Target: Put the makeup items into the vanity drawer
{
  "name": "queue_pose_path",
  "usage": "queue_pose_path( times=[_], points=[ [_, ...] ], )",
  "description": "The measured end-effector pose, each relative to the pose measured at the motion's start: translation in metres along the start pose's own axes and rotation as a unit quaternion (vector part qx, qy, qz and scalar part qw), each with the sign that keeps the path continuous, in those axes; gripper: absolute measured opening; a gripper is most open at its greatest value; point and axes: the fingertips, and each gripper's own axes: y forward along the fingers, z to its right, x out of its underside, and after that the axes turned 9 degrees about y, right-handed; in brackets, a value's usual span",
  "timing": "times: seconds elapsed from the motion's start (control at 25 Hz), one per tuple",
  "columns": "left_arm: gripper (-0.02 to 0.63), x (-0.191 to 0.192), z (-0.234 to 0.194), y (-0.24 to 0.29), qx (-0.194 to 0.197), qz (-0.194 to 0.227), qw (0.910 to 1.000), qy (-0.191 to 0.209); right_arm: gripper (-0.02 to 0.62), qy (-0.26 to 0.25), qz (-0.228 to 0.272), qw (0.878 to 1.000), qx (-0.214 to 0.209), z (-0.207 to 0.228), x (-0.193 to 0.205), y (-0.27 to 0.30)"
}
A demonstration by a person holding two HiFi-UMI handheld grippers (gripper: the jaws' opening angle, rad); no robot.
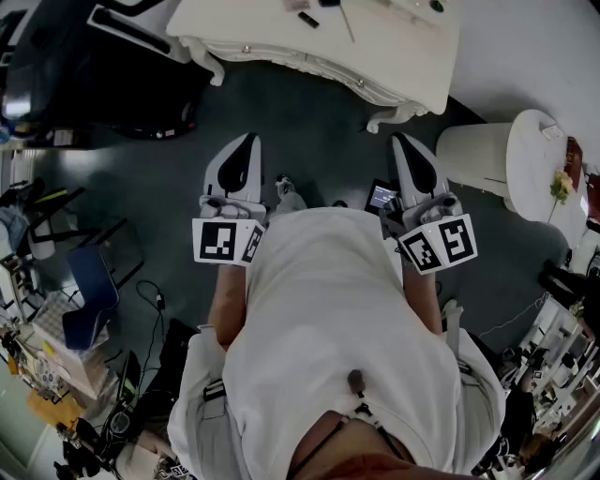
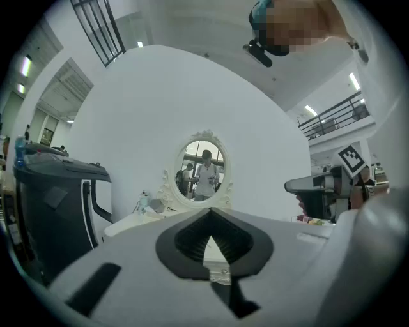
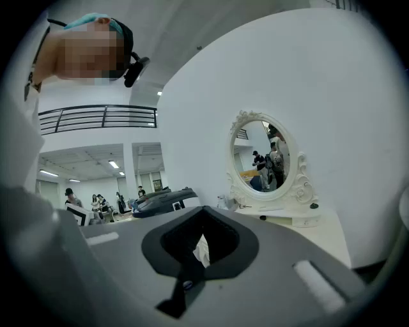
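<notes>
Both my tools closed and empty, held apart from the table.
My left tool (image 1: 247, 142) and right tool (image 1: 403, 142) point level, each with its jaws together and nothing between them. Ahead stands one white table (image 1: 253, 28) with one oval mirror (image 2: 204, 167). The makeup items (image 1: 307, 19), too small to count, lie on its top.

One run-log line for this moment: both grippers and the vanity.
left gripper: jaws shut, empty | right gripper: jaws shut, empty | vanity table: ahead, makeup items on top
</notes>
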Motion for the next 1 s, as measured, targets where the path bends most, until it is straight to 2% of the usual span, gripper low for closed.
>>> queue_pose_path(
  times=[0.16,0.36,0.48,0.6,0.84,1.0],
  points=[
    [0.006,-0.001,0.040,0.009,0.012,-0.007,0.9999,0.008,0.006,0.025,0.001,1.000,0.013,0.028,0.001,-0.037],
    [0.006,-0.001,0.089,0.014,-0.032,-0.005,0.9991,-0.026,0.006,0.013,-0.026,1.000,0.004,0.067,0.006,-0.080],
    [0.006,0.004,0.129,0.015,-0.042,-0.015,0.9988,-0.018,0.006,-0.004,-0.050,0.999,-0.008,0.087,0.011,-0.099],
    [0.006,0.006,0.156,0.008,-0.053,-0.016,0.9984,-0.006,0.007,0.002,-0.053,0.998,-0.026,0.097,0.013,-0.114],
    [0.006,0.006,0.176,-0.014,-0.098,0.000,0.9951,-0.015,0.008,-0.013,-0.061,0.996,-0.071,0.091,0.014,-0.141],
    [0.006,0.005,0.177,-0.016,-0.100,-0.008,0.9949,0.001,0.008,-0.005,-0.062,0.994,-0.086,0.090,0.012,-0.143]
  ],
)
